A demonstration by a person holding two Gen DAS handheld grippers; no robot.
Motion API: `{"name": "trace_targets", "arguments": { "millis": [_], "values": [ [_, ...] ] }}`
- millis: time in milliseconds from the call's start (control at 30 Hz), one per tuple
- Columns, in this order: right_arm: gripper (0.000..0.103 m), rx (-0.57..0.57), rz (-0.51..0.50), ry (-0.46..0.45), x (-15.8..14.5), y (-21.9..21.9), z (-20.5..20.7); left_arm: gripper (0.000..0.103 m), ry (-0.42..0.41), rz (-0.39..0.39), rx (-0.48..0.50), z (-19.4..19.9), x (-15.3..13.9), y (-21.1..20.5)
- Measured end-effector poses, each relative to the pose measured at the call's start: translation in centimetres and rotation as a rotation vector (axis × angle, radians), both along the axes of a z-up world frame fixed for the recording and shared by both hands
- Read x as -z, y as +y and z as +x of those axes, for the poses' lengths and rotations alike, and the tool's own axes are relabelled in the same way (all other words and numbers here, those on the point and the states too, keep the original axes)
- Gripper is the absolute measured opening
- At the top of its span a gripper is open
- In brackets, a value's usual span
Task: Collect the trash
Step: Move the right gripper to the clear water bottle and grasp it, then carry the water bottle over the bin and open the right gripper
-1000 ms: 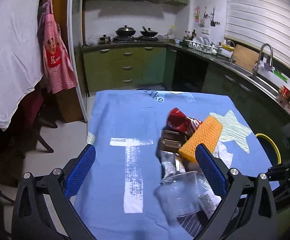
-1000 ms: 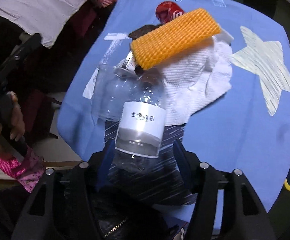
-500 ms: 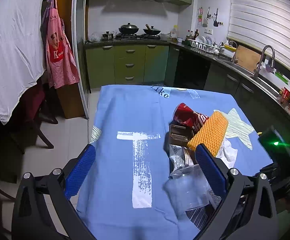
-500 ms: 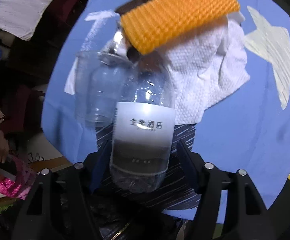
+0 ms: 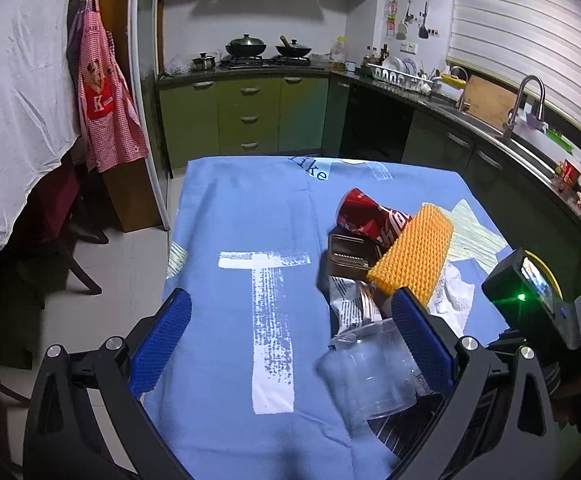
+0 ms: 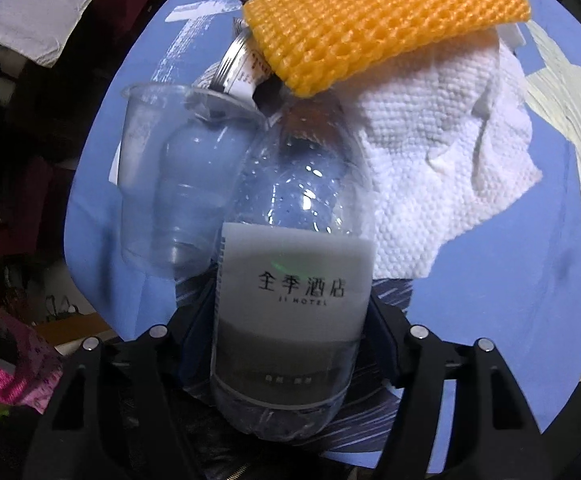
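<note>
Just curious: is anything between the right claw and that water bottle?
Nothing visible. The bottle already sits between the right gripper's jaws; whether they press it is unclear. The clear cup lies beside it, touching.

Cup [image 6: 170, 184] left of bottle [image 6: 290, 280]

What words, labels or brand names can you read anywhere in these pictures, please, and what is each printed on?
"全季酒店" and "JI HOTEL": label of the bottle.
"K": red patch on the apron.
"ike": far edge of the tablecloth.
A large white "T": the tablecloth.
White script on the red can: only partly visible, unreadable.
Small print low on the bottle label: too blurred.
</note>
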State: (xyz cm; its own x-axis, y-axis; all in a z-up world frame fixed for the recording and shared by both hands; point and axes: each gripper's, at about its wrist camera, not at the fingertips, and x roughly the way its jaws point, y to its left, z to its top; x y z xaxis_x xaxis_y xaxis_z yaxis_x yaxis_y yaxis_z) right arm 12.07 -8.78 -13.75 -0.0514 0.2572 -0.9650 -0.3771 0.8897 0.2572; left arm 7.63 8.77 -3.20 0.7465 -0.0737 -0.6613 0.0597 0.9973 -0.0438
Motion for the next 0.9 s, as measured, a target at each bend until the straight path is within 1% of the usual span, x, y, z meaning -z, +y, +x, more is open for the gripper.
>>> {"name": "trace_targets", "arguments": {
  "millis": [133,233,400,700,800,867,900],
  "values": [
    [0.063,-0.009,0.032,0.021,-0.1,-1.2,-1.1,0.099,0.008,0.003,0.011,0.4,0.3,-0.7],
    [0.063,-0.017,0.045,0.024,-0.3,-2.2,-1.9,0.099,0.015,0.010,0.022,0.6,0.5,-1.1],
    [0.063,0.003,0.077,0.017,-1.2,-4.9,-3.2,0.099,0.023,0.023,0.035,0.8,0.8,-1.8],
    [0.062,0.031,0.128,-0.031,-4.0,-9.7,-5.0,0.099,0.025,0.033,0.039,0.7,0.8,-2.3],
    [0.062,0.041,0.143,-0.048,-5.0,-10.2,-5.2,0.099,0.025,0.039,0.048,0.7,0.8,-2.7],
    [0.062,0.045,0.149,-0.062,-5.4,-9.5,-4.8,0.099,0.026,0.041,0.052,0.7,0.7,-2.8],
    [0.062,0.049,0.154,-0.069,-5.7,-9.7,-4.8,0.099,0.025,0.042,0.054,0.7,0.7,-2.9]
  ]
}}
